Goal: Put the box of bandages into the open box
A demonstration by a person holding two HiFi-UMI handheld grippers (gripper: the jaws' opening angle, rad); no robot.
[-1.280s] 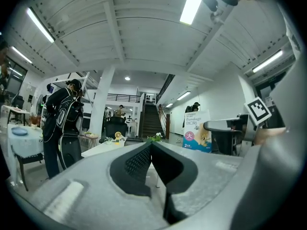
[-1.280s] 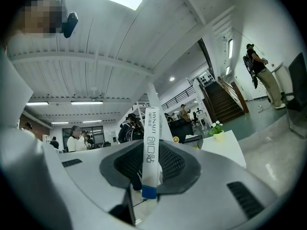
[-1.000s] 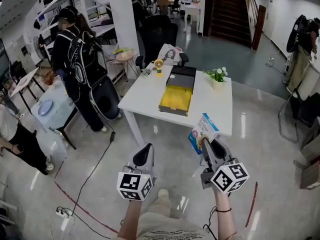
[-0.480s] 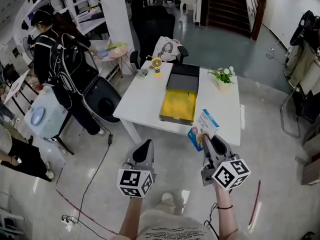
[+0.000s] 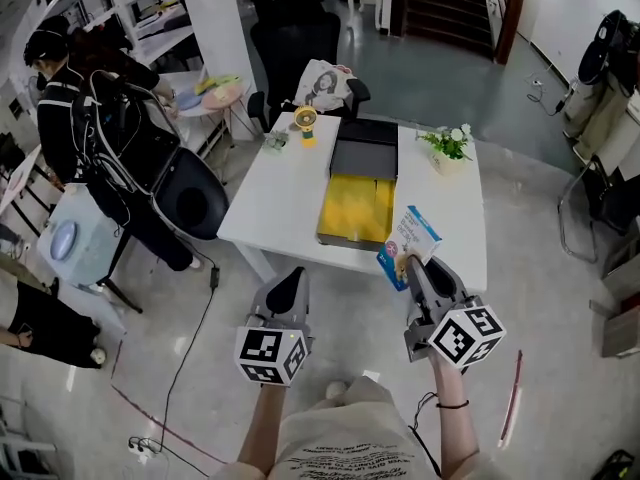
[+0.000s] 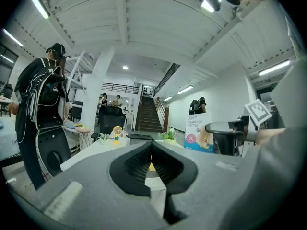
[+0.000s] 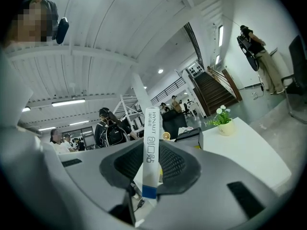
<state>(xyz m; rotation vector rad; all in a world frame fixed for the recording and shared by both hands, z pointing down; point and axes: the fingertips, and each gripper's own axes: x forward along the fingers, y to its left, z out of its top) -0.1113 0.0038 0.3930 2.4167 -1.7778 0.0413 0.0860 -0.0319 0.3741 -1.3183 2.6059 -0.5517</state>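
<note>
My right gripper is shut on the box of bandages, a white and blue carton held upright just over the near edge of the white table. In the right gripper view the carton's narrow side stands between the ribbed pads. The open box, yellow inside with a black lid folded back, lies on the table's middle, ahead and left of the carton. My left gripper hangs short of the table, its jaws together with nothing in them. The left gripper view shows the carton at right.
A potted plant stands at the table's far right, a small yellow fan at its far left. A black chair with a printed bag is behind the table. A person in black stands left by a round chair.
I have come closer to the table: both grippers now sit near its front edge, and the carton has stayed in the right gripper's hold. The person on the left has shifted a little.
</note>
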